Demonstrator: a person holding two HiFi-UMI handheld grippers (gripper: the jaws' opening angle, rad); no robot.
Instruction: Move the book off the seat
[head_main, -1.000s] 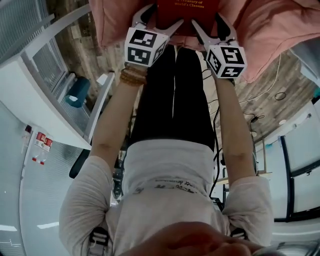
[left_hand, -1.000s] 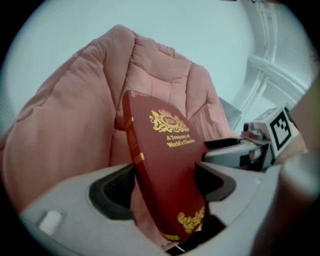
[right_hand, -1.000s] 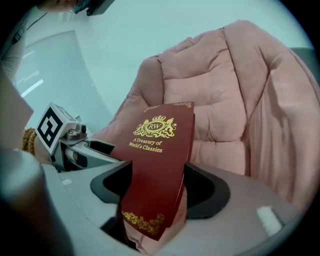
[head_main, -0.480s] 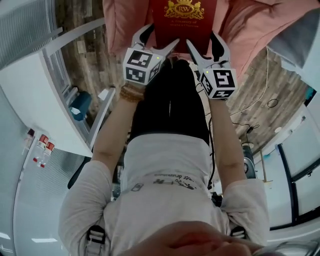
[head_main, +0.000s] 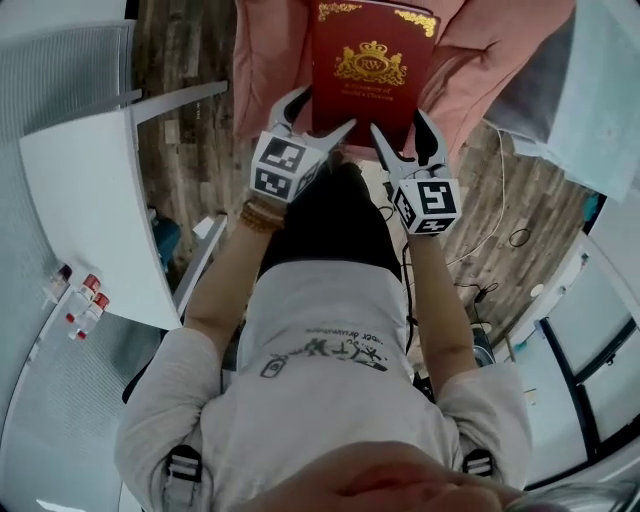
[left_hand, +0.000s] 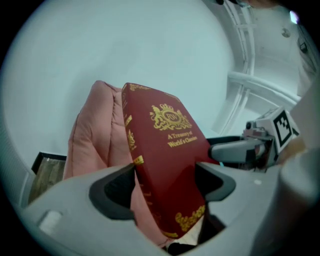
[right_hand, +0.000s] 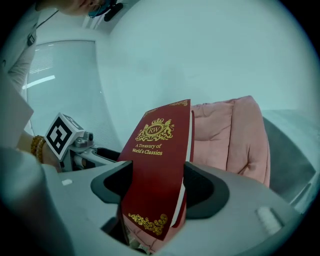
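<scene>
Against a second ago: the book (head_main: 372, 75) has come up into the head view. Only its lower strip showed then; now nearly the whole red cover with the gold crest is in frame. Both grippers have risen with it.

Left gripper (head_main: 325, 110) is clamped on the book's lower left corner and right gripper (head_main: 400, 122) on the lower right. The right jaws have just been closing a little, with the book between them.

Left gripper view: I see the spine (left_hand: 131, 145) with its gold bands, which the head view hides. The pads sit on either face. Right gripper view: the white page edge (right_hand: 186, 165) shows instead, and the cover is pinched the same way.

The book stands upright in the air, pink cushion (head_main: 268, 60) behind and below it. I cannot tell whether they touch.

Around: white desk (head_main: 90, 210) to the left, wood floor (head_main: 190, 60), and a cable (head_main: 500, 215) on it to the right. My operator's torso fills the lower frame.
</scene>
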